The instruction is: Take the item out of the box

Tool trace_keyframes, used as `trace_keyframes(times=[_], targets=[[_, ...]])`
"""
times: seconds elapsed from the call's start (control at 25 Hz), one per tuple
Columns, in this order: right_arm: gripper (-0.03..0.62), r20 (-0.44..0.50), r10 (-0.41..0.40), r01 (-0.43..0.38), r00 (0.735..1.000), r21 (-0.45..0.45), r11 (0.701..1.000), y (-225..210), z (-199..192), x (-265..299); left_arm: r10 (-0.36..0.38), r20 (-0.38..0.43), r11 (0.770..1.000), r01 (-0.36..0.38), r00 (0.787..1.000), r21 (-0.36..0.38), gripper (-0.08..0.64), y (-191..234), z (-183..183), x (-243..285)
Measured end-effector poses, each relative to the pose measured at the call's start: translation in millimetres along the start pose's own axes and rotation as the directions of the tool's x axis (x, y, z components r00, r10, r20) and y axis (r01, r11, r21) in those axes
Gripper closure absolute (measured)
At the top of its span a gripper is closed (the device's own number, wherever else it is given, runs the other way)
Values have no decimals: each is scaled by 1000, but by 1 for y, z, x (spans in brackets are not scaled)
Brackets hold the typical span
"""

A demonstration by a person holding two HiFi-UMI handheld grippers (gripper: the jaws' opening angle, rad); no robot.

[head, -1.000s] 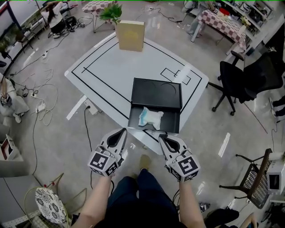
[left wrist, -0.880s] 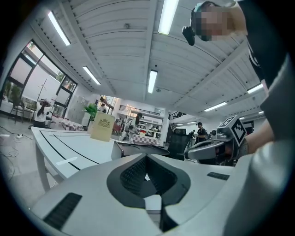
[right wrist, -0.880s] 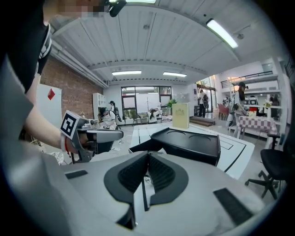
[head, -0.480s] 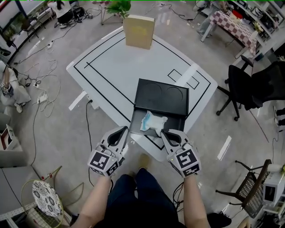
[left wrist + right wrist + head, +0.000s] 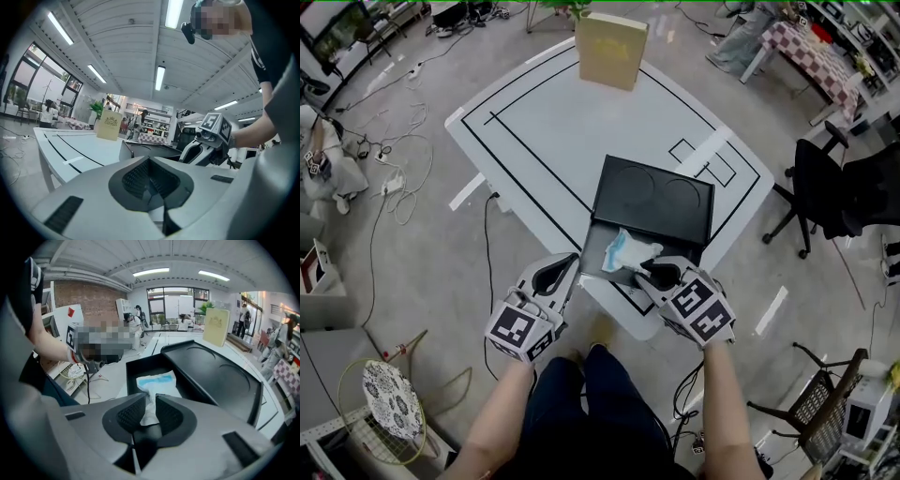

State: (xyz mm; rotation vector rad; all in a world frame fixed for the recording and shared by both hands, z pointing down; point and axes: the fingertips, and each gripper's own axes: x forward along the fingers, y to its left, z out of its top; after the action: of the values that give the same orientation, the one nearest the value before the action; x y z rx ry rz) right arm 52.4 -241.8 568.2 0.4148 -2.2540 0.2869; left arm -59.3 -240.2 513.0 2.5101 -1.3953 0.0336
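Note:
An open black box (image 5: 602, 244) lies at the near edge of the white table (image 5: 534, 131), its lid (image 5: 656, 199) folded back. A white and blue soft packet (image 5: 630, 251) rests in the tray. My right gripper (image 5: 660, 274) reaches over the tray's near right corner. In the right gripper view it (image 5: 149, 409) is shut on the packet (image 5: 157, 382), whose near white end sits between the pads. My left gripper (image 5: 565, 273) hovers shut just off the table's edge, left of the box, with nothing in it (image 5: 150, 180). Its view also shows the right gripper (image 5: 208, 140).
A tan upright box (image 5: 612, 49) stands at the table's far edge. Black lines mark the tabletop. A black office chair (image 5: 834, 187) stands to the right, and cables (image 5: 394, 178) trail on the floor at left. A checked table (image 5: 811, 56) is far right.
My right gripper has moved forward over the box's near edge and closed on the packet's near end. The left gripper has edged slightly forward, staying shut.

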Motion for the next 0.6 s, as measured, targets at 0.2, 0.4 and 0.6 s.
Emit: trace_keyframes(times=[0.2, 0.4, 0.6], targets=[[522, -90, 51, -56, 995, -51, 997, 0, -5, 12, 17, -4, 1000, -17, 1000, -8, 552, 5, 0, -1], [522, -173, 64, -80, 983, -88, 993, -1, -8, 25, 30, -1, 999, -30, 1000, -23, 552, 11, 1, -2], [505, -247, 39, -79, 968, -153, 985, -3, -11, 33, 37, -2, 999, -37, 999, -30, 552, 12, -1, -3]])
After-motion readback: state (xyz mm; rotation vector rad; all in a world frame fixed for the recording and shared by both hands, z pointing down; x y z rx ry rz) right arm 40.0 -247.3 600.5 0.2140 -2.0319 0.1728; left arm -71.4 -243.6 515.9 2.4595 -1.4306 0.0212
